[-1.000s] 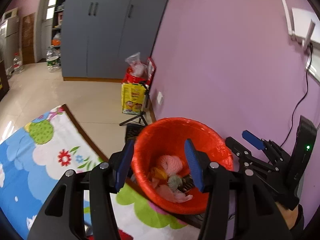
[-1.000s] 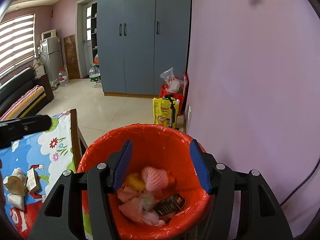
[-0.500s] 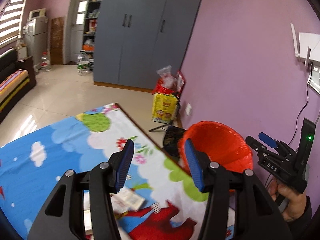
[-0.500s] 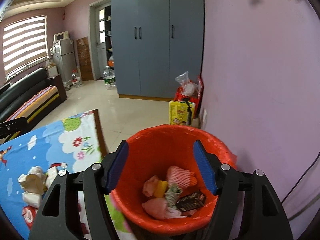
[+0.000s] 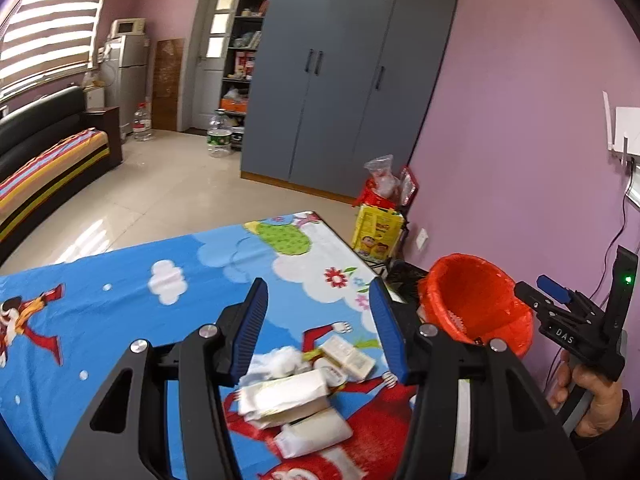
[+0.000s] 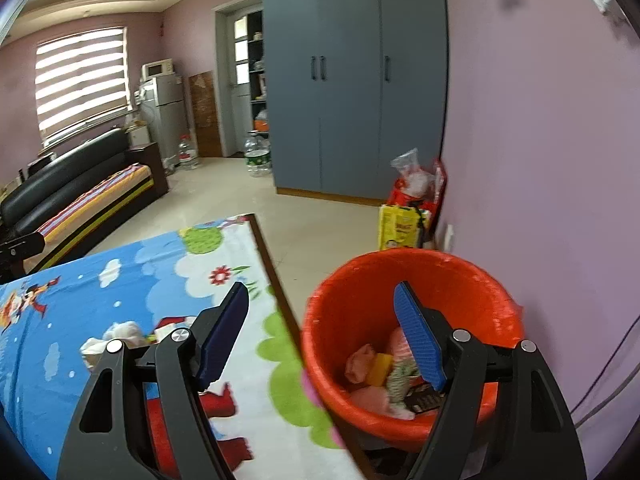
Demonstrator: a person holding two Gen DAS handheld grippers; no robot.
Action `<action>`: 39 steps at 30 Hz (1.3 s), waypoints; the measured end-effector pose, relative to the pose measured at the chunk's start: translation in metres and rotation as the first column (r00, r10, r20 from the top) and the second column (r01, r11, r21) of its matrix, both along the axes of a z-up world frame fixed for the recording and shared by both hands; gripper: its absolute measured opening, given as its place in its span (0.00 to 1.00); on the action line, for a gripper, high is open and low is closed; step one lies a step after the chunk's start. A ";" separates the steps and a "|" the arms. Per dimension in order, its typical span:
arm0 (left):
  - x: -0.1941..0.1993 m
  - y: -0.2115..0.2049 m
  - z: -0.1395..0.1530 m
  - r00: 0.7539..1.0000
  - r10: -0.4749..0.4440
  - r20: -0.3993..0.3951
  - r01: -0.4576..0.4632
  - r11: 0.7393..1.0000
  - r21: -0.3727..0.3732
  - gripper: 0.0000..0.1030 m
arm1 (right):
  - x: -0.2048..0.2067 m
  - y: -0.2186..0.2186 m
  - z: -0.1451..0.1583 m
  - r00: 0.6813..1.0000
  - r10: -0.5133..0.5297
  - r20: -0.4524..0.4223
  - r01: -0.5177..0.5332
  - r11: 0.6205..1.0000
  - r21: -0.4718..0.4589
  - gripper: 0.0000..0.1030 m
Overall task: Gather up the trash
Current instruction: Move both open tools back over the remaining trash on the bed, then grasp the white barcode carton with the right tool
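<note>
An orange bin lined with an orange bag stands beside the table's right edge and holds several scraps. A heap of white tissues and paper packets lies on the cartoon tablecloth. My left gripper hovers open just above and behind this heap, with nothing between its blue pads. My right gripper straddles the table edge and the bin's near rim. Its jaws are opening and nothing is between them. In the left wrist view a hand holds the right gripper beside the bin.
A yellow bag and a red basket with a plastic bag stand on the floor by the pink wall. A grey wardrobe, water bottles and a black sofa lie farther off. A cable hangs down the wall.
The left gripper swung left from over the bin to above the table, bringing the tissue heap into view. The right gripper drew back and left from the bin, its jaws widening.
</note>
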State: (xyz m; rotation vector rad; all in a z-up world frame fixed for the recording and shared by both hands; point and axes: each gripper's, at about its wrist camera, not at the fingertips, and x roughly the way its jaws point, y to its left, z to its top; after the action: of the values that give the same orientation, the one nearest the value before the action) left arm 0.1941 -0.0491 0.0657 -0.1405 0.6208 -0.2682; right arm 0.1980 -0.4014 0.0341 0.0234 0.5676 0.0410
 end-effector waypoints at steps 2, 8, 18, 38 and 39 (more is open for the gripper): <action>-0.005 0.007 -0.001 1.000 0.018 -0.001 -0.018 1.000 -0.005 0.49 | -0.001 0.009 0.001 1.000 0.019 0.000 -0.019 1.000 0.001 0.69; -0.019 0.026 -0.009 0.998 0.059 -0.012 -0.059 0.998 -0.005 0.49 | -0.004 0.034 0.001 0.997 0.074 -0.007 -0.074 0.997 0.009 0.70; -0.030 0.052 -0.032 0.993 0.106 -0.054 -0.106 0.994 -0.011 0.49 | 0.004 0.075 -0.020 0.986 0.157 -0.056 -0.157 0.988 0.010 0.70; -0.016 0.069 -0.065 0.982 0.147 -0.118 -0.150 0.989 -0.015 0.53 | 0.055 0.145 -0.096 0.927 0.295 -0.233 -0.311 0.950 -0.037 0.61; -0.015 0.069 -0.066 0.981 0.150 -0.121 -0.152 0.988 -0.013 0.53 | 0.056 0.147 -0.099 0.924 0.298 -0.240 -0.316 0.948 -0.038 0.60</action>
State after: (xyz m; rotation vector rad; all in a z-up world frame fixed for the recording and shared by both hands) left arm 0.1791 0.0201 -0.0006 -0.2259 0.7229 -0.1205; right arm 0.2542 -0.2547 -0.0650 -0.1379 0.8032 0.3264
